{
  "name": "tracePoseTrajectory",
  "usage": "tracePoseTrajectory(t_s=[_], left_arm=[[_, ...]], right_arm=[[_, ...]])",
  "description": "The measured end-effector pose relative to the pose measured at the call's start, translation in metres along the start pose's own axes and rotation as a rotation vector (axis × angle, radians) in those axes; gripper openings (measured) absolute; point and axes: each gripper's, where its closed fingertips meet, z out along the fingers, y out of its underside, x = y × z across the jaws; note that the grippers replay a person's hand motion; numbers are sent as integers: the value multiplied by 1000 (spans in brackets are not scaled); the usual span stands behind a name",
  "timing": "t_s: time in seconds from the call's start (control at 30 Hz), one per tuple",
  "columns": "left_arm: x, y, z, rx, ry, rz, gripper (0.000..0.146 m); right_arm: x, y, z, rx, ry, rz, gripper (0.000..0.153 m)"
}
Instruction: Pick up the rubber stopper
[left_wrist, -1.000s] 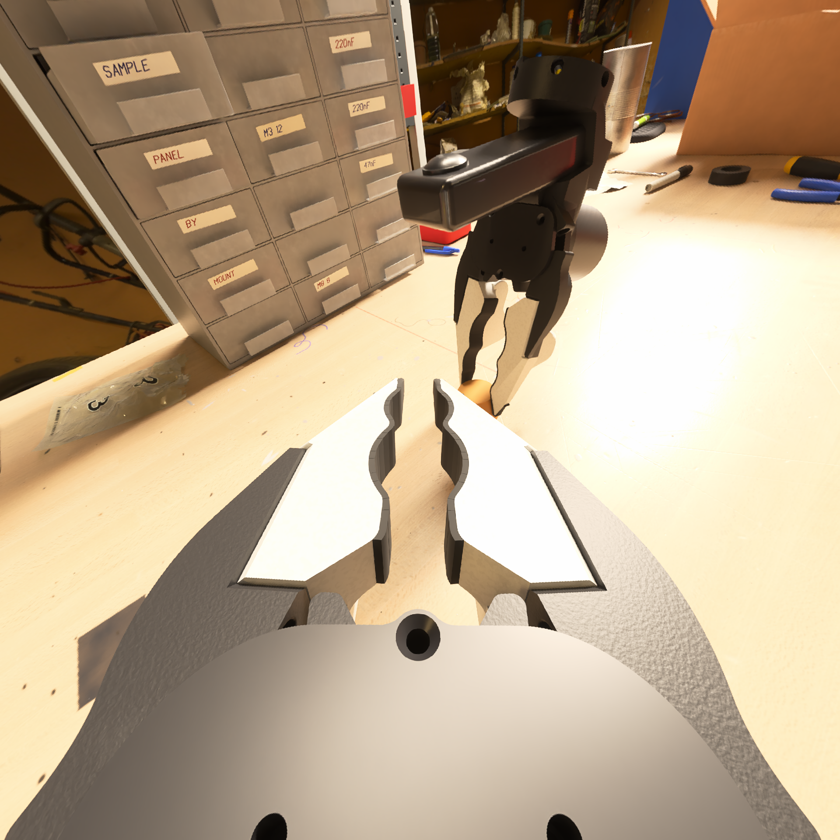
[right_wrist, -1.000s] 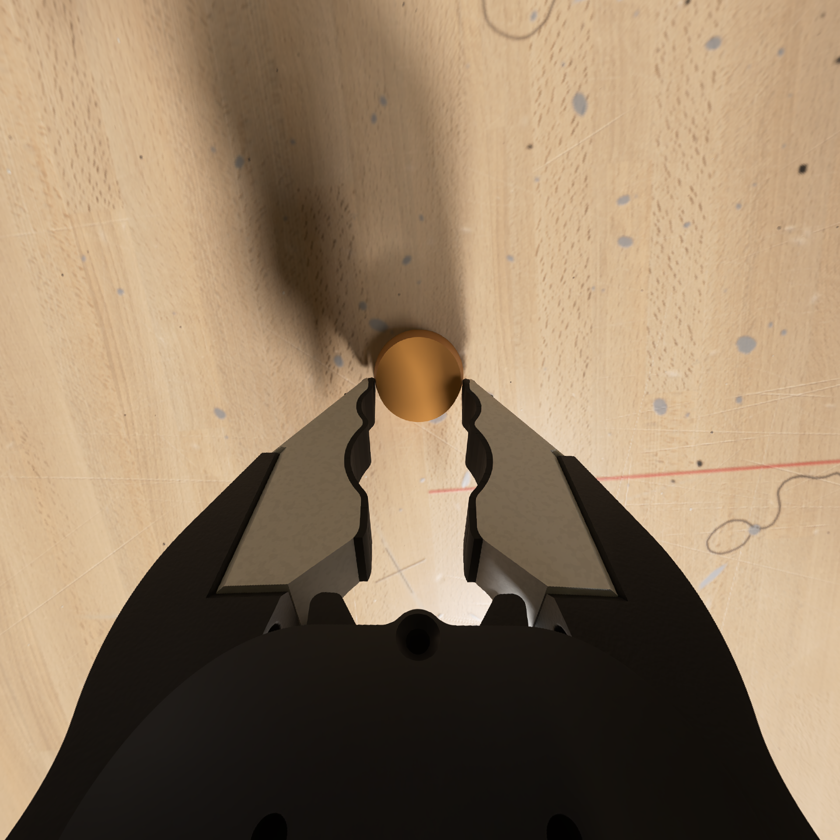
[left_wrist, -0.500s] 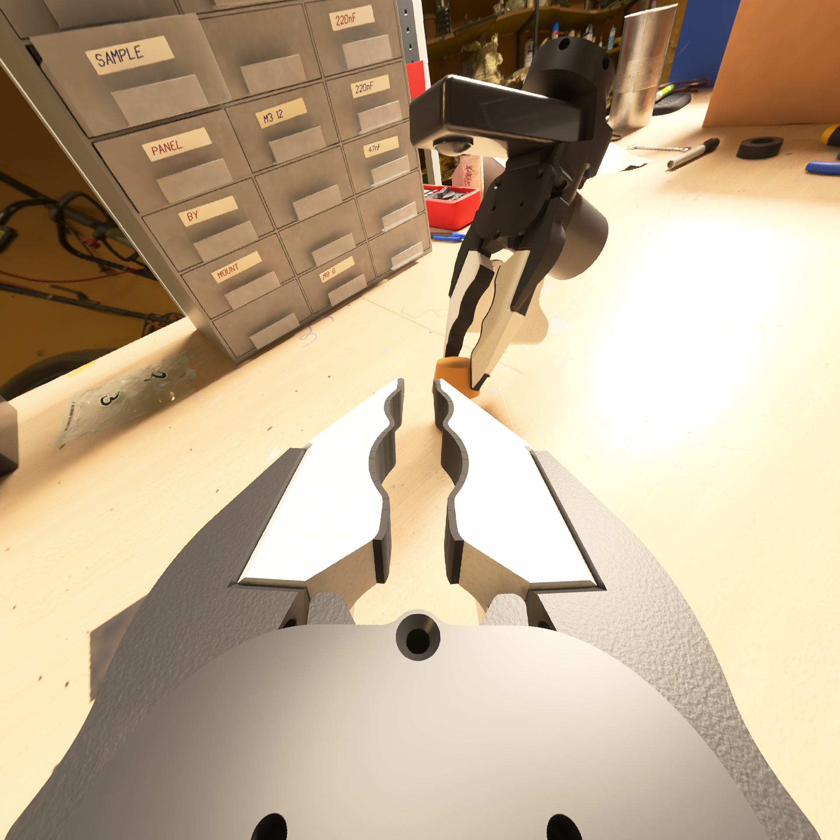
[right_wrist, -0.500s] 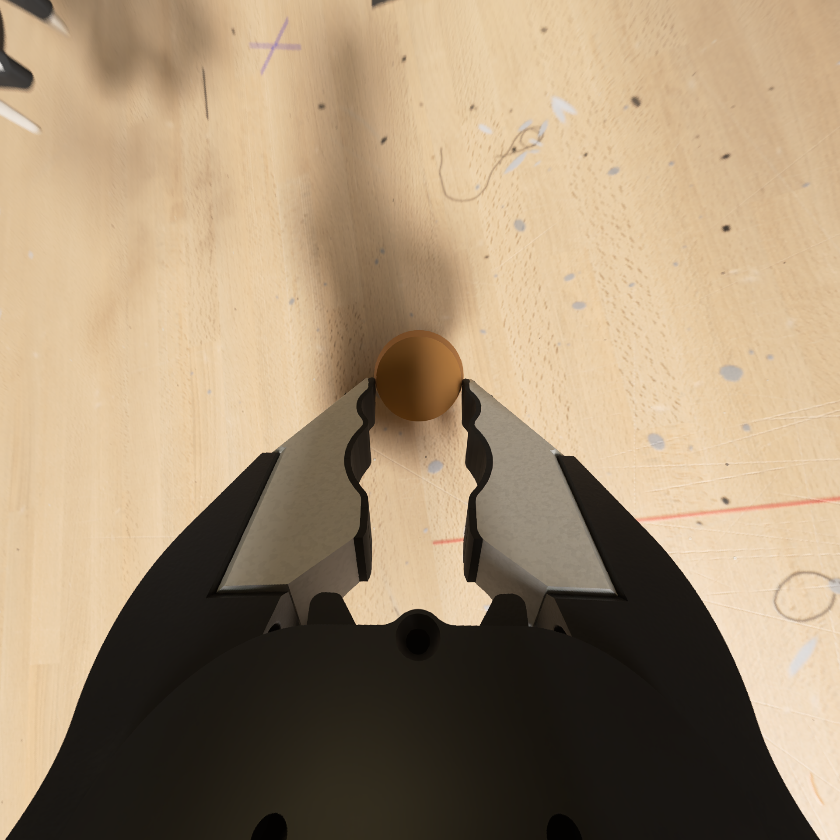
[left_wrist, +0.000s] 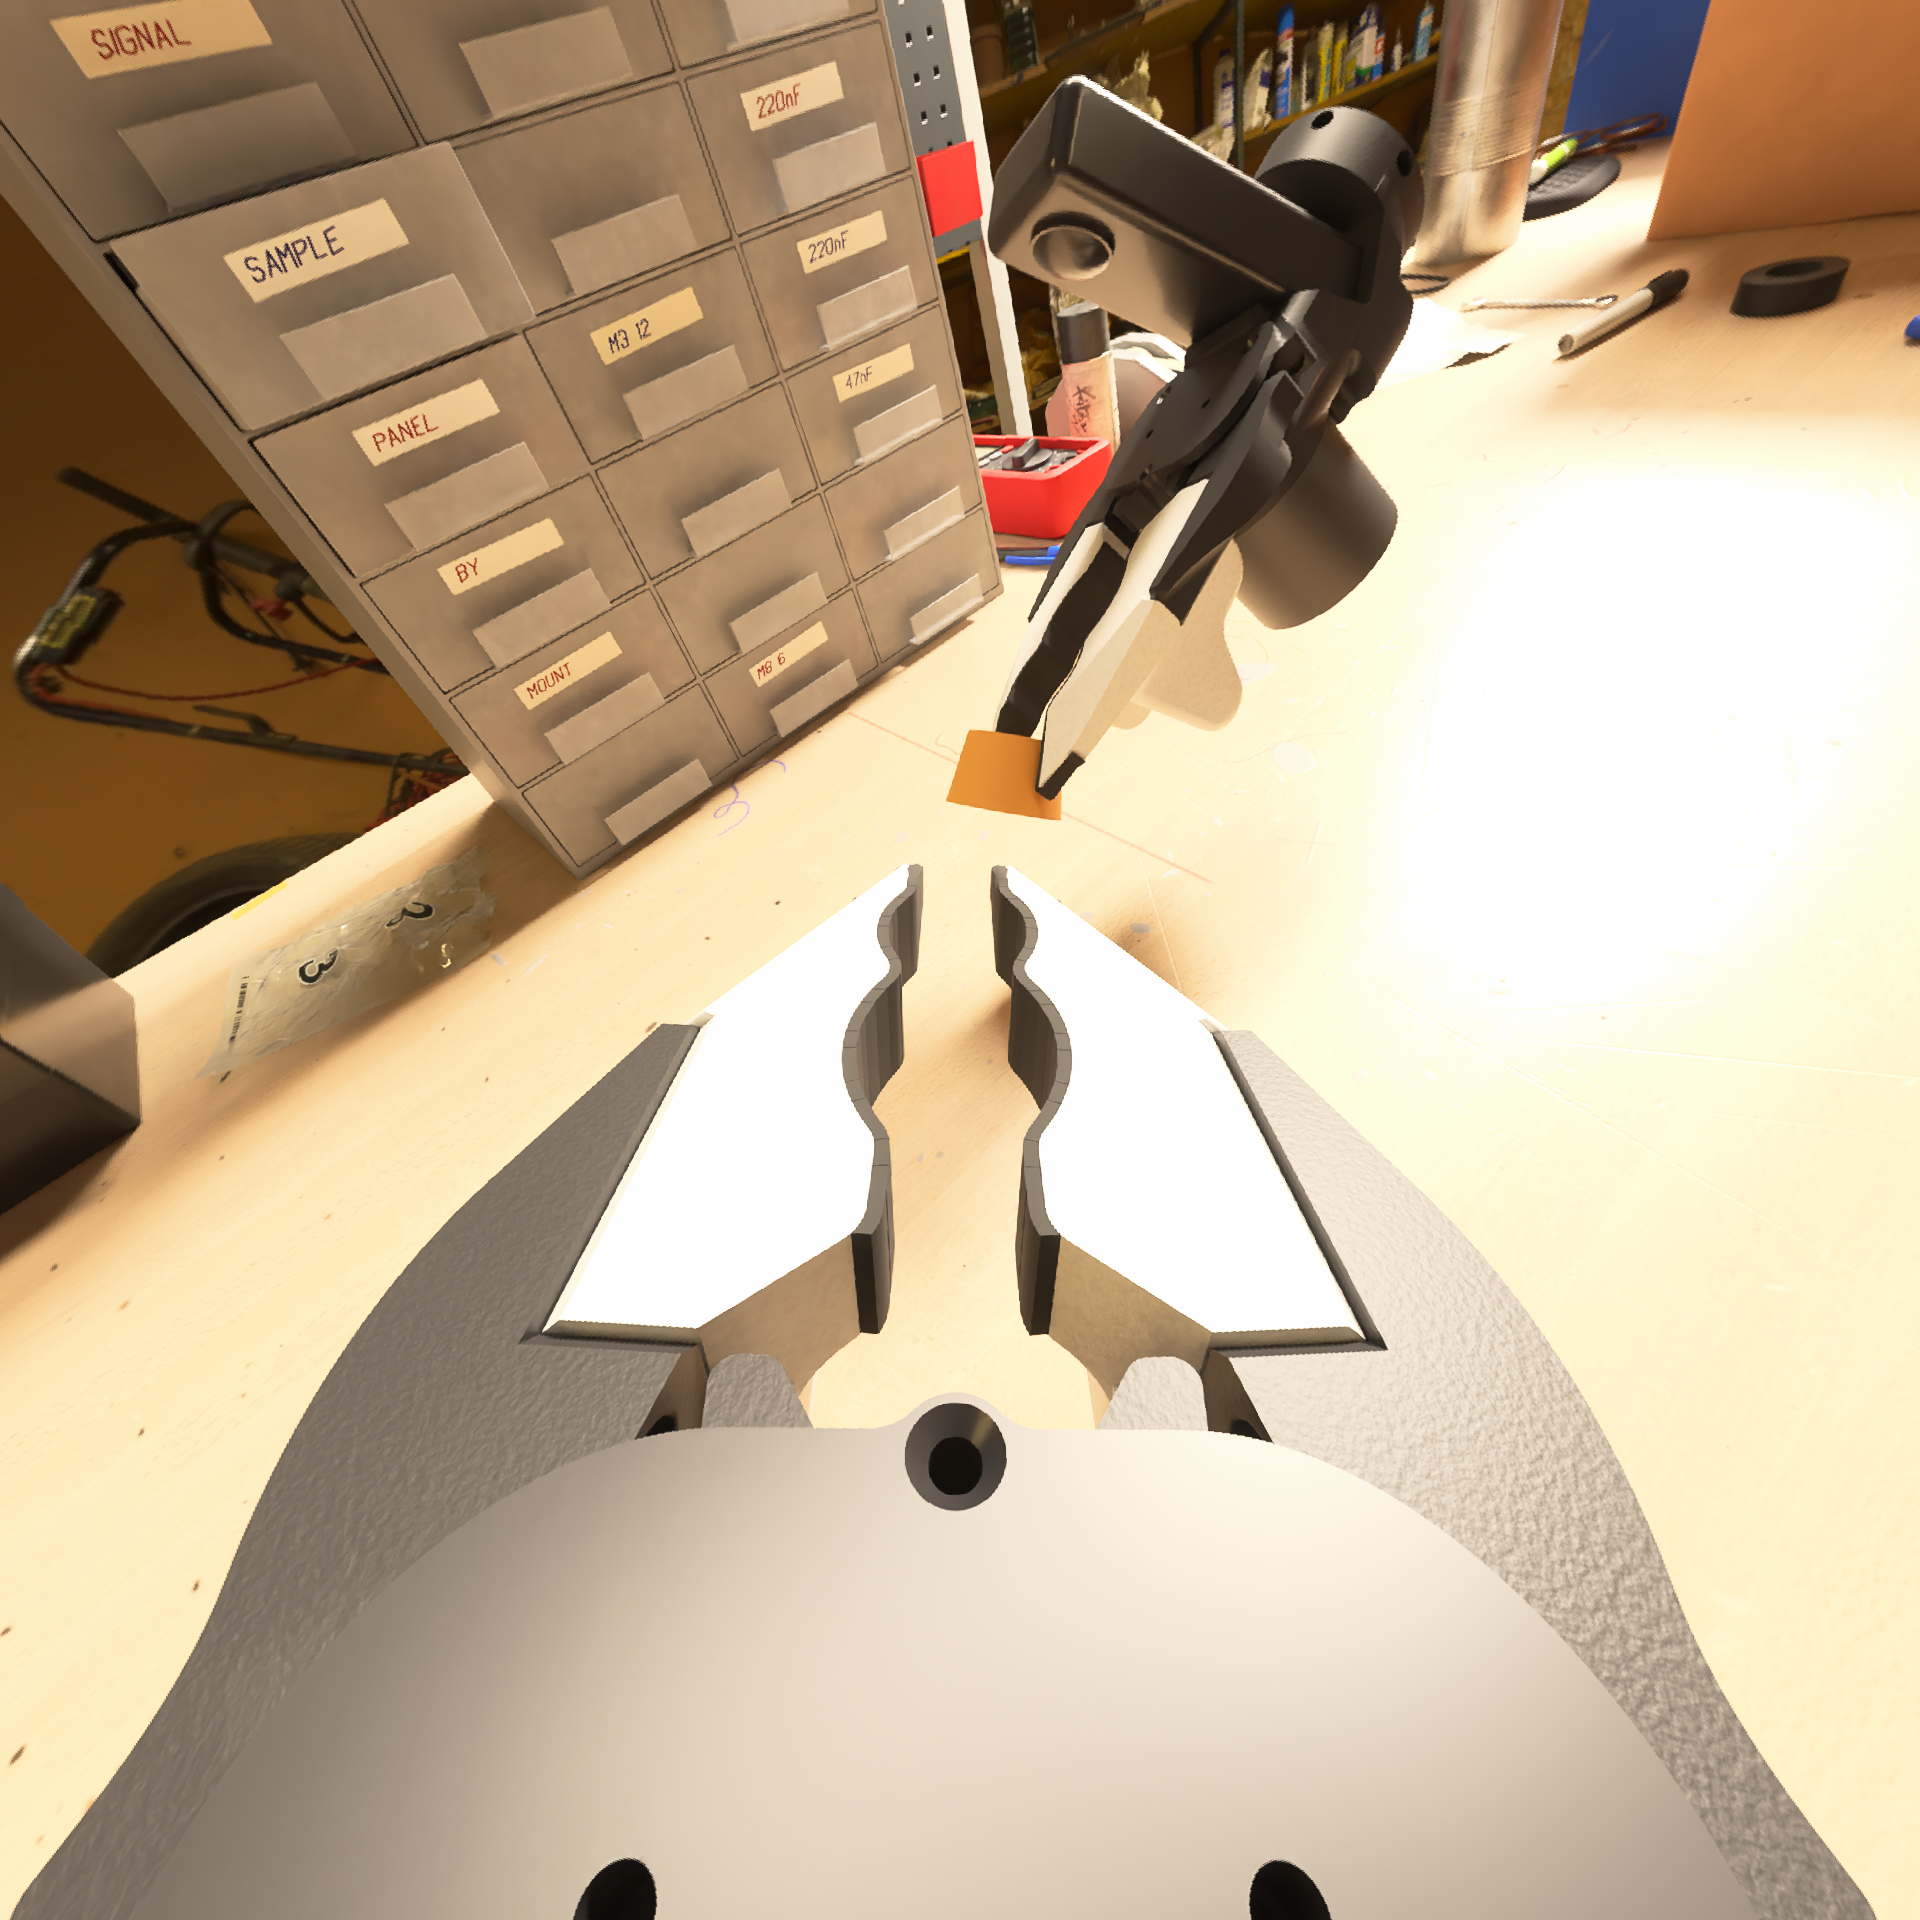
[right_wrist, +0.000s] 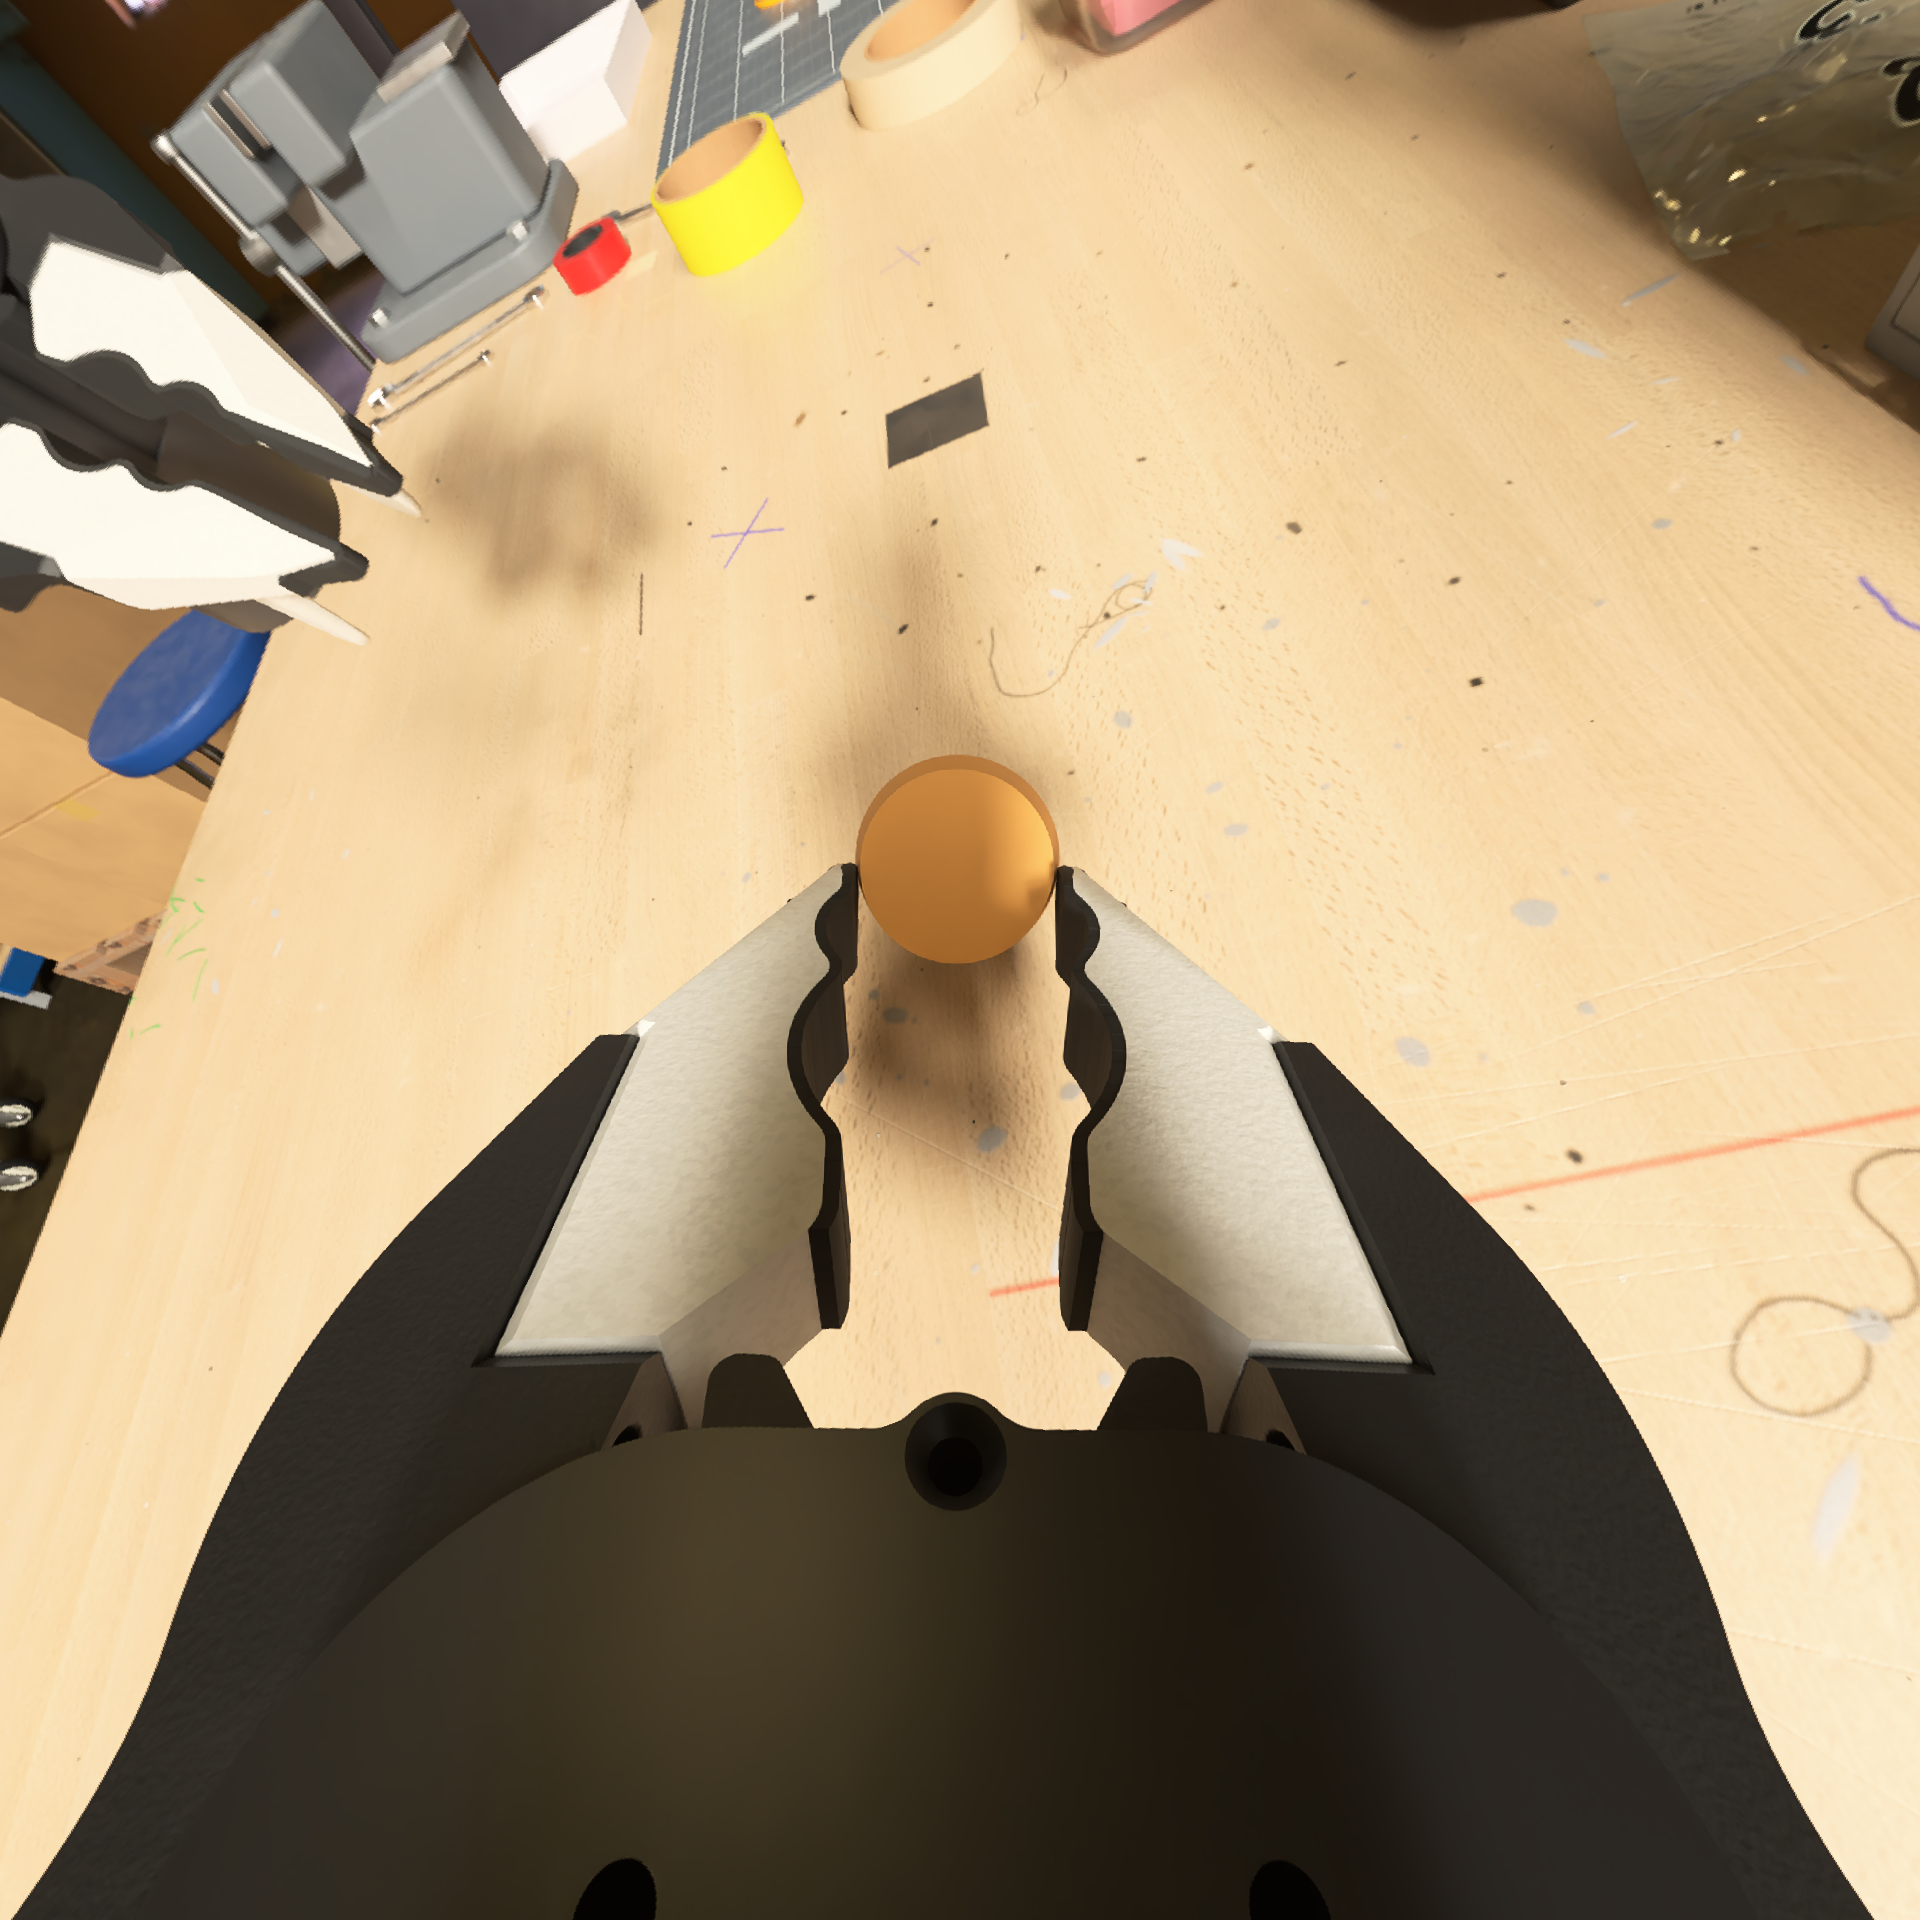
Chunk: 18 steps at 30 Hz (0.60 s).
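The rubber stopper (right_wrist: 956, 857) is an orange tapered plug. My right gripper (right_wrist: 956, 883) is black with pale fingers and is shut on it at the fingertips. It holds the stopper a little above the wooden bench, with a soft shadow beneath. In the left wrist view the right gripper (left_wrist: 1029, 758) hangs tilted ahead of me with the stopper (left_wrist: 992, 774) at its tips. My left gripper (left_wrist: 956, 878) is grey with white fingers. It is nearly closed with a narrow gap, holds nothing, and sits just short of the stopper. It also shows at the left edge of the right wrist view (right_wrist: 384, 571).
A grey drawer cabinet (left_wrist: 623, 416) stands at the left, with a red tray (left_wrist: 1039, 478) behind it and a plastic bag (left_wrist: 353, 966) in front. A marker (left_wrist: 1621, 312) and black ring (left_wrist: 1787, 286) lie far right. A vise (right_wrist: 395, 197), yellow tape roll (right_wrist: 727, 192) and the bench's left edge show beyond.
The right gripper has lifted the stopper off the bench and tilted, so more of the bench shows beyond it. The left gripper's fingers have not changed.
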Motion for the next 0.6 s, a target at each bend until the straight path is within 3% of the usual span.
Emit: tracePoseTrajectory(t_s=[0.47, 0.6], left_arm=[[12, -12, 17, -30, -6, 33, 13], [28, -13, 28, -75, -16, 104, 13]], right_arm=[[3, -14, -12, 113, -20, 47, 38], [4, -17, -14, 134, -20, 59, 38]])
